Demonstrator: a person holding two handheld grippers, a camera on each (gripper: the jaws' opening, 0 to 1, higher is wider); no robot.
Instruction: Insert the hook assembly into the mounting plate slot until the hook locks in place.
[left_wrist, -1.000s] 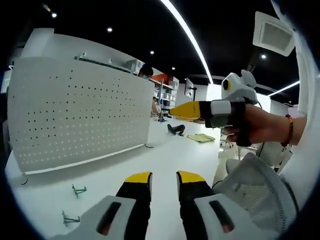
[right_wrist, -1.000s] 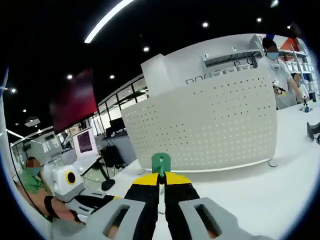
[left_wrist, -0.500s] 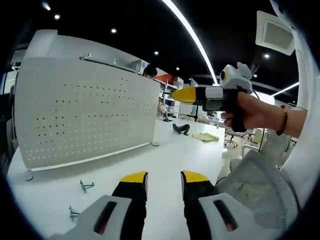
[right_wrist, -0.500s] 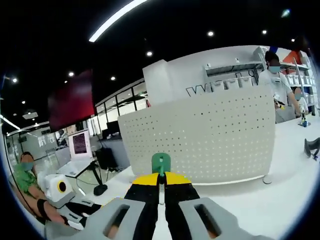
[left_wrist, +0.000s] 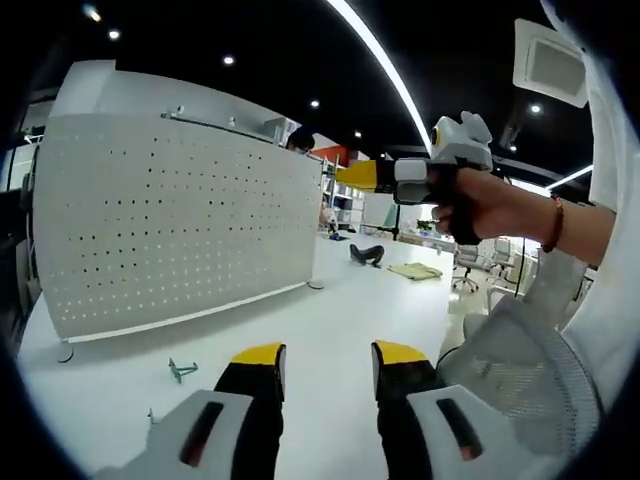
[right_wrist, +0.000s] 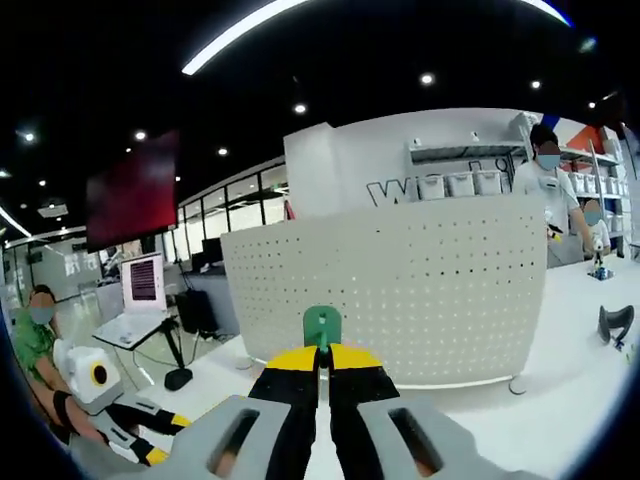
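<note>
While the left claw hovers released, the right claw, raised higher before the mounting plate than earlier, grips the green hook assembly.

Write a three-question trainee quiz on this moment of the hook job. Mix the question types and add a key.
1. True or false: the right tongs are shut on the green hook.
2. Multiple choice: where do the spare hooks lie? A) on the white table, in front of the pegboard; B) hung on the pegboard; C) between the jaws of the left tongs.
3. Fill in: the left tongs' jaws stand ____, with nothing between them.

Key: 1 true; 2 A; 3 open.
</note>
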